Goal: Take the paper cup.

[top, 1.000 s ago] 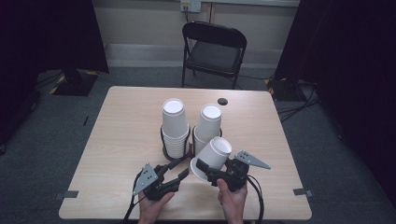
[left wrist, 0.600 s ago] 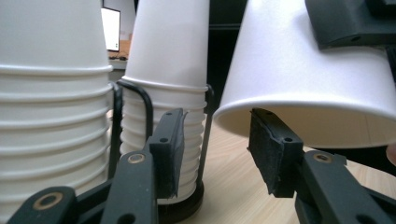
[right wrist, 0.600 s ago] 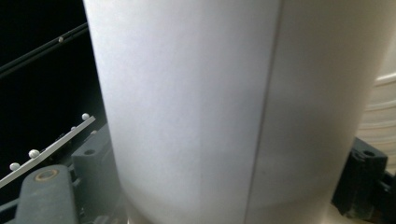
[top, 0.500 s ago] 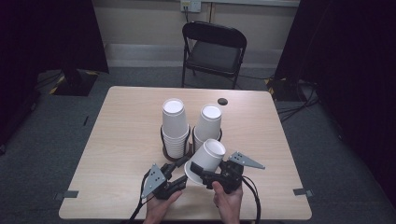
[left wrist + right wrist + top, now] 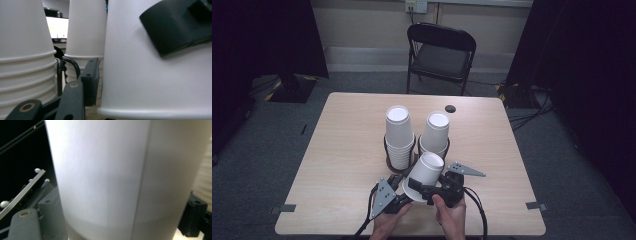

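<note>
While two stacks of white cups [image 5: 400, 135] stand mid-desk [image 5: 337, 150], we see the right gripper [image 5: 428, 189] clamping a tilted cup [image 5: 424, 170]; the left gripper [image 5: 399, 186] sits beside it, jaw state unclear.

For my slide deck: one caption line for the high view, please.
Right tool grips an upside-down paper cup beside two cup stacks in black holders.

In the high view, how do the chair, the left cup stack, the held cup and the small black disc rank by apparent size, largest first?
1. chair, though it stands farther back
2. left cup stack
3. held cup, nearer the camera, so the gap to the stack is unsure
4. black disc
</note>
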Demonstrator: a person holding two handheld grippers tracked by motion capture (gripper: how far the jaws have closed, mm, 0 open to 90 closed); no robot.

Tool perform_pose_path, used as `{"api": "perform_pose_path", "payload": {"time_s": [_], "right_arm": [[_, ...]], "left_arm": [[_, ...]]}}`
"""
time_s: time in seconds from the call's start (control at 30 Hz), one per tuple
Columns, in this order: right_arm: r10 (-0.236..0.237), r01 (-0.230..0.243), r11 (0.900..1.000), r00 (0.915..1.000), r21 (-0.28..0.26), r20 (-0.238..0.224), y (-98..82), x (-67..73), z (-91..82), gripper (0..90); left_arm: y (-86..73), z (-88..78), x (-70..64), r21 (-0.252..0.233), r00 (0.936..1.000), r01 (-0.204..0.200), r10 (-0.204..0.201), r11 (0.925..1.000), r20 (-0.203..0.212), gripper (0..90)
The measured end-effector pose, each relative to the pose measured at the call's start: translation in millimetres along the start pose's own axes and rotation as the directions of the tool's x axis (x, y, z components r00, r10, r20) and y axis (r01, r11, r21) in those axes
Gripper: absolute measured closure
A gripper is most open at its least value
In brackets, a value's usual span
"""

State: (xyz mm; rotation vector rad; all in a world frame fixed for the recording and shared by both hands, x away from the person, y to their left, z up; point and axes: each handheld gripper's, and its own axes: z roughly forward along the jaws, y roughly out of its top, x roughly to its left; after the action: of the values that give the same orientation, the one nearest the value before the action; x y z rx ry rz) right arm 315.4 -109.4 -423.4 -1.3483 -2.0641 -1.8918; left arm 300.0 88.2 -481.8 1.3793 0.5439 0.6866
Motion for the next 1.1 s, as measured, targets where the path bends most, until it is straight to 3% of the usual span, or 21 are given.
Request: {"api": "perform_pose_path", "payload": {"time_s": [0.07, 0.1, 0.17, 0.33, 0.67, 0.83, 1.1], "right_arm": [[0.0, 0.0, 1.0, 1.0, -0.003, 0.001, 0.3, -0.2, -0.3, 14.1], [0.005, -0.005, 1.0, 1.0, -0.01, -0.002, 1.1, -0.7, -1.4, 13.5], [0.004, -0.004, 1.0, 1.0, -0.014, -0.004, 1.2, -0.4, -1.8, 13.0], [-0.022, 0.022, 0.999, 0.9996, -0.038, 0.016, 1.8, -0.8, -2.2, 11.2], [-0.019, 0.02, 0.998, 0.9998, -0.063, 0.011, 2.1, -1.8, -3.0, 9.5], [-0.028, 0.033, 0.993, 0.9986, -0.112, 0.045, 3.0, -2.4, -7.1, 10.4], [-0.028, 0.038, 0.989, 0.9975, -0.143, 0.064, 5.2, -9.8, -13.5, 10.9]], "left_arm": [[0.1, -0.6, -0.3, 0.004, 0.9997, -0.012, 0.012, 0.9999, -0.022, 66.9], [-0.2, -1.0, 0.1, 0.004, 0.9996, -0.01, 0.01, 0.9999, -0.026, 74.5], [-0.1, -1.4, 0.3, 0.008, 0.9994, -0.014, 0.014, 0.9999, -0.032, 77.6], [0.4, -3.0, 4.4, 0.022, 0.9995, 0.03, -0.03, 0.9993, -0.009, 81.7], [2.7, -5.0, 6.0, 0.035, 0.9982, 0.059, -0.06, 0.9976, 0.003, 83.9], [0.7, -4.3, 5.7, 0.039, 0.9978, 0.057, -0.059, 0.9976, 0.032, 84.5], [0.4, -6.7, 8.1, 0.12, 0.9946, 0.046, -0.057, 0.9917, 0.087, 84.6]]}}
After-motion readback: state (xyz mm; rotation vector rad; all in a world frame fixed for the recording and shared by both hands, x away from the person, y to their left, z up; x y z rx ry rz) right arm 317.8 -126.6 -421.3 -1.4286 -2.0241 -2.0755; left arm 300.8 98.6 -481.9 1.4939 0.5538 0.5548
